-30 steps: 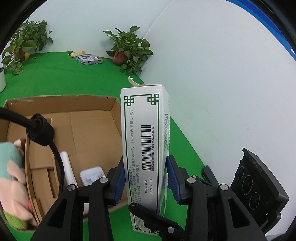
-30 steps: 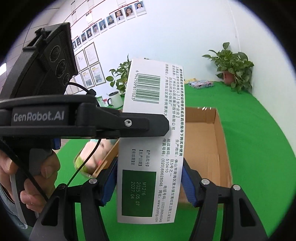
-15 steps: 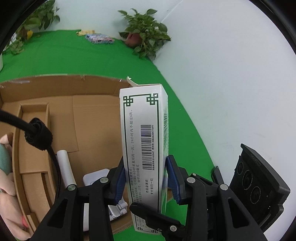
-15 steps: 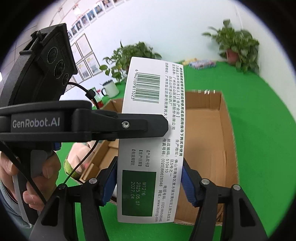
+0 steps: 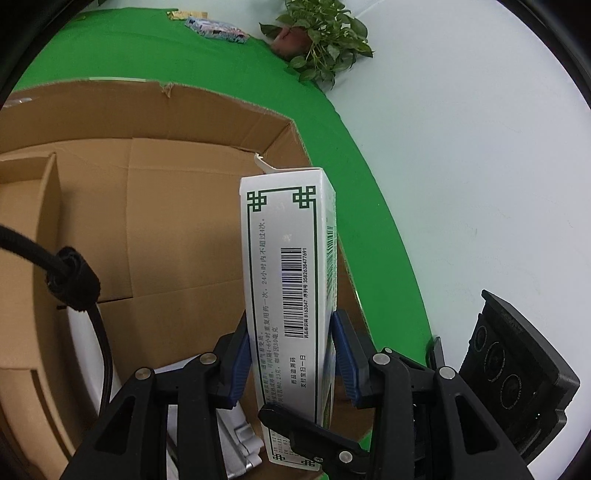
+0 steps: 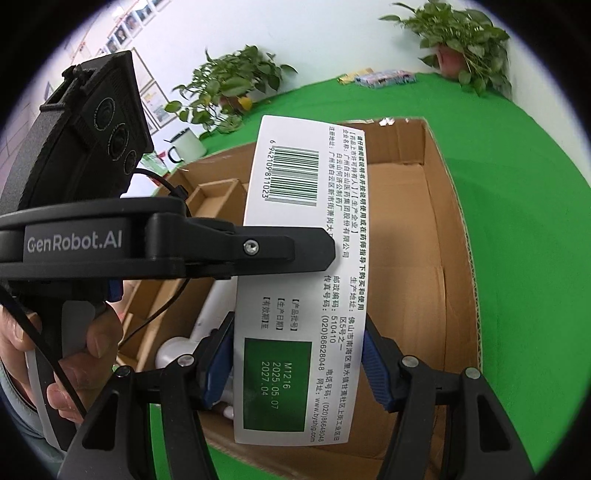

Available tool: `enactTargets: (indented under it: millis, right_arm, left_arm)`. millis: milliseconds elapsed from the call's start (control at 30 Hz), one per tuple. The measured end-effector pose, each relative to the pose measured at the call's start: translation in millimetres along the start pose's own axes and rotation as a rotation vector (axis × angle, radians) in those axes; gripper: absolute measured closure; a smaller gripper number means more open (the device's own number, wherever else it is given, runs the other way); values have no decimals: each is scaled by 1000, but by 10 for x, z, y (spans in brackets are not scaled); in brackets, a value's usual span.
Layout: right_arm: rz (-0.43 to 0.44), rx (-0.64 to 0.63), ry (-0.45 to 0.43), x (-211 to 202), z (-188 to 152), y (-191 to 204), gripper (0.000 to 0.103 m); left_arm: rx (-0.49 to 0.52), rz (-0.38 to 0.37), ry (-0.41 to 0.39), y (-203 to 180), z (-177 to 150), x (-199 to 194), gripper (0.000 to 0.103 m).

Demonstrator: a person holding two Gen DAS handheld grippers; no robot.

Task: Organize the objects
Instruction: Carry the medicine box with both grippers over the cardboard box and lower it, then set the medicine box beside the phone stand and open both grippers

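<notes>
Your two grippers clamp one and the same medicine box (image 5: 286, 295). The left gripper (image 5: 291, 358) presses its blue pads (image 5: 236, 363) on the box's narrow faces; the right gripper (image 6: 297, 360) pinches the same box (image 6: 295, 295) across its wide faces. Neither stands loose. In the right view the left gripper crosses in front of the printed face and covers part of the text. The box's lower end is cut off behind gripper parts in the left view.

You hold the box upright, tilted slightly, over the open cardboard carton (image 5: 229, 107), above its large compartment near the right-hand wall. Whether its bottom end touches the carton floor cannot be told.

The carton (image 6: 458, 236) stands on the green table cover (image 6: 517, 221). A cardboard divider (image 5: 51, 206) splits off smaller sections on its left side. The large section's floor is bare where it shows. At the near end lie a white tube-like item (image 6: 218, 306) and other white plastic pieces (image 6: 173, 350); they are largely hidden by the grippers and box, so their kind cannot be made out. A grey-white ribbed part (image 5: 236, 435) shows under the left gripper, equally unclear.

Your hand (image 6: 77, 354) on the left gripper's handle is partly cut off at the frame edge. At the table's far side stand potted plants (image 6: 461, 40), a mug (image 6: 186, 146) and a small colourful packet (image 5: 216, 29), its print too small to read.
</notes>
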State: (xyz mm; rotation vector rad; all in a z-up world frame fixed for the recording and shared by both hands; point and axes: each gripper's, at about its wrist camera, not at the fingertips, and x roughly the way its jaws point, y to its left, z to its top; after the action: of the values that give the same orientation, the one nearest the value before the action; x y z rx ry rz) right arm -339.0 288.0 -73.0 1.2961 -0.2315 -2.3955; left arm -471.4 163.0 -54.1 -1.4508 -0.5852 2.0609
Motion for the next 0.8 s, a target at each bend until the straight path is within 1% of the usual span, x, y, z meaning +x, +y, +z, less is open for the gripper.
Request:
enactTargets:
  millis: [133,267,367,467,533,633,733,800]
  right_arm:
    - [-44,10,35,80,-39,-58,42]
    - [-85,2,72,154,-76,-85,42]
    - [-129,-24,102,215,-91,-25,42]
    - [-153,-25,125,272,-124,5,42]
    - [-179,-25,136,301,-127,5,42]
    - [-196,-20,145,323,-143,0,42]
    - [-209,-21,150,327,-148,9,42]
    - [-220,-31,159,336,-165,53,41]
  left_arm:
    - [-11,-25,38,94,23,203,64]
    - [-33,-16,56,200,23,325,59]
    - [-50,4,76,268,32,369,56]
    - [-27,58,80,254,37,360,56]
    - [-3,96,68,225,42,308,56]
    - [11,118,34,195,33,154,56]
    - [30,167,-24,178,-35,-100,56]
    - [35,175,-71,225,-124,-334,56]
